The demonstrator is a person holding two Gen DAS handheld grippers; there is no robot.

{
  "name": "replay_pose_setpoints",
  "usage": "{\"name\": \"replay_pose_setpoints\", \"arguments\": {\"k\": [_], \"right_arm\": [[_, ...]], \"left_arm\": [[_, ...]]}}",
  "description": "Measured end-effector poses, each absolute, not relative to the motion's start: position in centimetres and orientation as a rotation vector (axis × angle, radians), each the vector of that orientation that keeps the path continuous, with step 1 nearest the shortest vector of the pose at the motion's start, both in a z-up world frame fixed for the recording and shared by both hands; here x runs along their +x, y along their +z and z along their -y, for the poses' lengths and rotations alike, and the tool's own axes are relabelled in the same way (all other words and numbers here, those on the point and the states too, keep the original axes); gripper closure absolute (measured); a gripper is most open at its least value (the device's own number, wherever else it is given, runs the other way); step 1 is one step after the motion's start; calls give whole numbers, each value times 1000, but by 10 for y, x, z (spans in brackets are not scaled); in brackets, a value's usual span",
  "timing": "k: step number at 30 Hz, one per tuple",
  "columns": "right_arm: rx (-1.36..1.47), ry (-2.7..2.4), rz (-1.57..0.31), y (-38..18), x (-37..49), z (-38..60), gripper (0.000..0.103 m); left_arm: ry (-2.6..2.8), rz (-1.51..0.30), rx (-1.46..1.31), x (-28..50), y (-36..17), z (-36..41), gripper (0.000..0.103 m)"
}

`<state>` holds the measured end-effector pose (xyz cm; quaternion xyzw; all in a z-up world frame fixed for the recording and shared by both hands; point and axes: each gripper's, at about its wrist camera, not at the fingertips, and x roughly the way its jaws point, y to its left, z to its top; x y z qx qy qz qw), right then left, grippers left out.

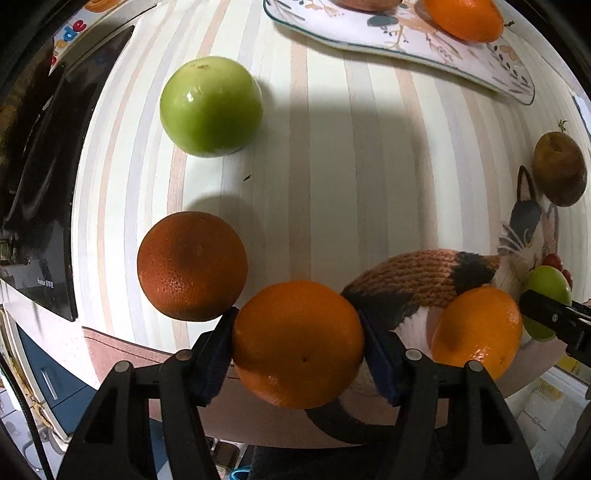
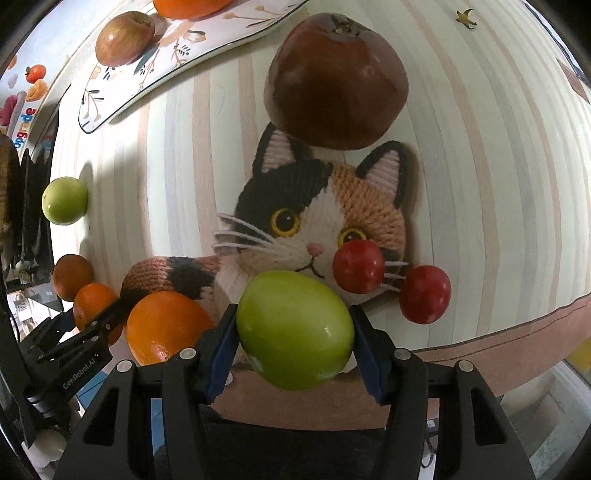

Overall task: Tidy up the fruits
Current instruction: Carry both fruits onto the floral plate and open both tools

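Observation:
My left gripper is shut on an orange near the table's front edge. A darker orange lies just left of it, another orange to its right, and a green apple farther back. My right gripper is shut on a green apple over the knitted cat mat. Two red fruits and a brown fruit lie on or by the mat. The floral plate at the back holds an orange; it also shows in the right wrist view with a brownish fruit.
The striped tablecloth covers the table; its front edge runs just below both grippers. A dark screen stands off the table's left side. The left gripper shows at the left of the right wrist view.

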<state>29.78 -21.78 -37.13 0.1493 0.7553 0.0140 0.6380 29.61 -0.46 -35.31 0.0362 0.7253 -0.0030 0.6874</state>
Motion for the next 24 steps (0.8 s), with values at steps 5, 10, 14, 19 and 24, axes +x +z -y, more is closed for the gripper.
{"name": "replay_pose_setpoints", "arguments": {"k": [5, 10, 14, 19, 24], "right_arm": [[343, 35, -1695, -364, 299, 222, 43], [382, 55, -1643, -340, 310, 226, 43], [433, 89, -1577, -309, 327, 229, 43], [468, 125, -1475, -278, 374, 227, 43], [430, 142, -1421, -274, 429, 211, 43]], "left_arm": [[-43, -1566, 88, 305, -326, 13, 42], [-100, -1479, 59, 323, -280, 27, 42], [-131, -1420, -5, 352, -244, 28, 42], [-143, -1410, -74, 406, -233, 14, 42], [-106, -1473, -108, 461, -255, 4, 42]]}}
